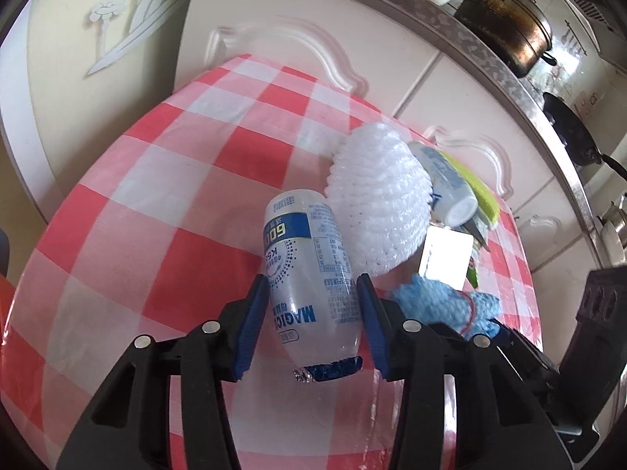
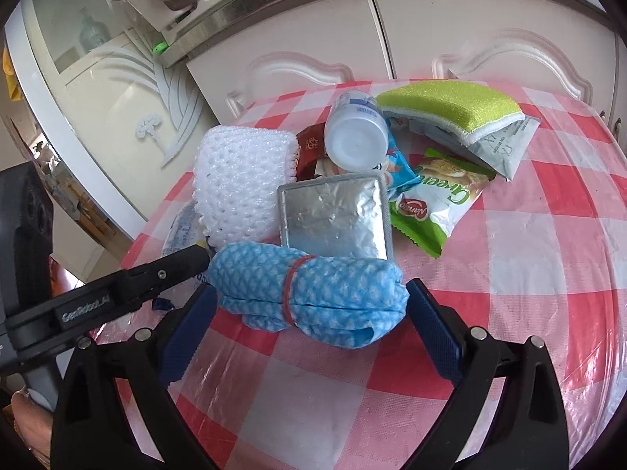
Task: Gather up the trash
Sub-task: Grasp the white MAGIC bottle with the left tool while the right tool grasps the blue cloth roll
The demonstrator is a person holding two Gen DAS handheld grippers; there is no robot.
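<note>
A clear plastic bottle [image 1: 309, 243] with a blue and white label lies on the red and white checked table [image 1: 156, 203]. My left gripper [image 1: 312, 280] is shut on it, with a blue pad pressed to each side. In the right wrist view, a rolled blue cloth [image 2: 313, 301] bound by a red band lies between the fingers of my right gripper [image 2: 309, 288], which stands open around it. Behind the cloth is a pile: a white foam net [image 2: 239, 188], a foil packet [image 2: 333, 211], a small white bottle [image 2: 354, 133], a green snack wrapper [image 2: 443, 203] and a green sponge [image 2: 450, 105].
White cabinet doors [image 1: 313, 39] stand right behind the table. The steel counter above them carries a dark pot [image 1: 505, 27] and a black pan [image 1: 572, 133]. A glass-fronted door [image 2: 98, 90] is at the left. A grey pouch [image 2: 505, 145] lies under the sponge.
</note>
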